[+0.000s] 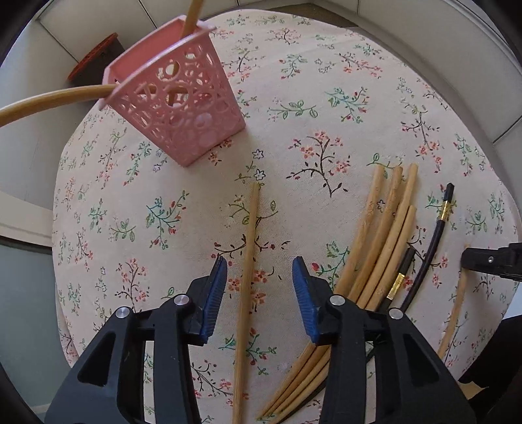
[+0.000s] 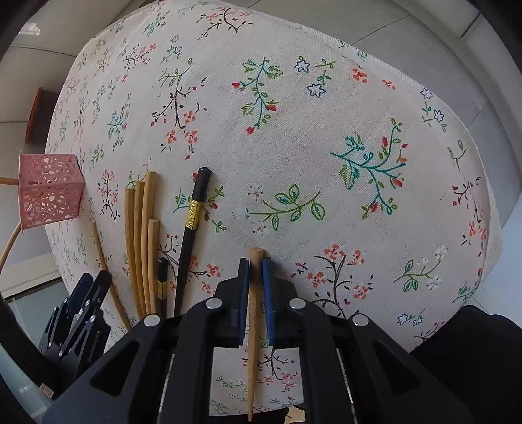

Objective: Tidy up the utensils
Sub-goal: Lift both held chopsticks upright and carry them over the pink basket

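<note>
A pink perforated holder (image 1: 177, 98) stands at the far left of the floral tablecloth (image 1: 293, 81), with two wooden chopsticks (image 1: 192, 14) sticking out of it. My left gripper (image 1: 259, 277) is open, its jaws on either side of a single wooden chopstick (image 1: 248, 261) lying on the cloth. A bundle of wooden chopsticks (image 1: 381, 234) and two black chopsticks with gold bands (image 1: 430, 248) lie to its right. My right gripper (image 2: 256, 277) is shut on a wooden chopstick (image 2: 254, 293) low over the cloth. The holder also shows in the right wrist view (image 2: 49, 189).
A brown round object (image 1: 94, 58) sits on the floor beyond the table's far left edge. The table edge curves close behind the holder. The left gripper's body shows in the right wrist view (image 2: 81, 323). The right gripper's tip shows in the left wrist view (image 1: 489, 261).
</note>
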The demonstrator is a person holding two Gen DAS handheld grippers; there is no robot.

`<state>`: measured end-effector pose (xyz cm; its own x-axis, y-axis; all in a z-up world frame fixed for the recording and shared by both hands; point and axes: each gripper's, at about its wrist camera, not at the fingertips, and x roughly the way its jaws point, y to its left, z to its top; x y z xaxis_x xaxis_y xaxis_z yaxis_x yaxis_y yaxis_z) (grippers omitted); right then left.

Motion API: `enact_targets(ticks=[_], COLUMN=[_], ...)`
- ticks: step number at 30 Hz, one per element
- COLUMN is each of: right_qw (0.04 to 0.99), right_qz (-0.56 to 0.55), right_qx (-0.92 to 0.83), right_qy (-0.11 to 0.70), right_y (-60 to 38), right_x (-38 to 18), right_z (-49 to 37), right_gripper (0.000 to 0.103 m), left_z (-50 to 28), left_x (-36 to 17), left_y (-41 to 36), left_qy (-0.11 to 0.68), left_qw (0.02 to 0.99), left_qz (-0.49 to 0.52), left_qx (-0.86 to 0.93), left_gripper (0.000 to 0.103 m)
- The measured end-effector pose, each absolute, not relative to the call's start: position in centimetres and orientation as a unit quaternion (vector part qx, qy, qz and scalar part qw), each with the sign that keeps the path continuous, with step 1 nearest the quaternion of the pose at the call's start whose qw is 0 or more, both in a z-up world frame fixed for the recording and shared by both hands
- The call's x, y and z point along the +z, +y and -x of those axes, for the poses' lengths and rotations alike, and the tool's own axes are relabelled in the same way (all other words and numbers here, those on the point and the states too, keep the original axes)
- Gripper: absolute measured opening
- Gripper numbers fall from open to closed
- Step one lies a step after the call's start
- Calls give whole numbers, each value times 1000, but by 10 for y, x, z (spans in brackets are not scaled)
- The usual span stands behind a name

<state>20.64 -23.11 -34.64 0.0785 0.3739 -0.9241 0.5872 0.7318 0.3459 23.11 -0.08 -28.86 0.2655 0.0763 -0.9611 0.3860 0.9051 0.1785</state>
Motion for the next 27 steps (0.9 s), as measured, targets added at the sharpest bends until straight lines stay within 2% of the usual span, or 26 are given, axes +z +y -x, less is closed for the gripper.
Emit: enact_targets(ticks=[3,6,9,13,17,27], right_qw=[637,637,642,653,679,828], right_qz=[-363,-361,-354,-351,-352,-245], right_qx=[-72,-69,-64,-61,-44,43], right_qy=[677,678,677,668,642,503], right_y=[-245,-248,-248,-235,-231,-208], right_x=[-348,-350,-349,-347,-325,-211], right_z=[-202,-203,-204,-201,-196,-153], right_gripper=[7,8,9,9,8,9], left_z=[-235,-240,-237,-225,-203,-149], left_x=[-296,-296,-294,-276,-229,-138], left_y=[1,8,10,15,22,32], left_qy=[602,620,612,579,524,409], left_qw=[767,759,764,790,827,900], left_qz=[-193,-144,-135,-127,-114,-28], left_qx=[-108,-138,-150,-155,-167,-150], left_gripper=[39,16,7,5,5,5])
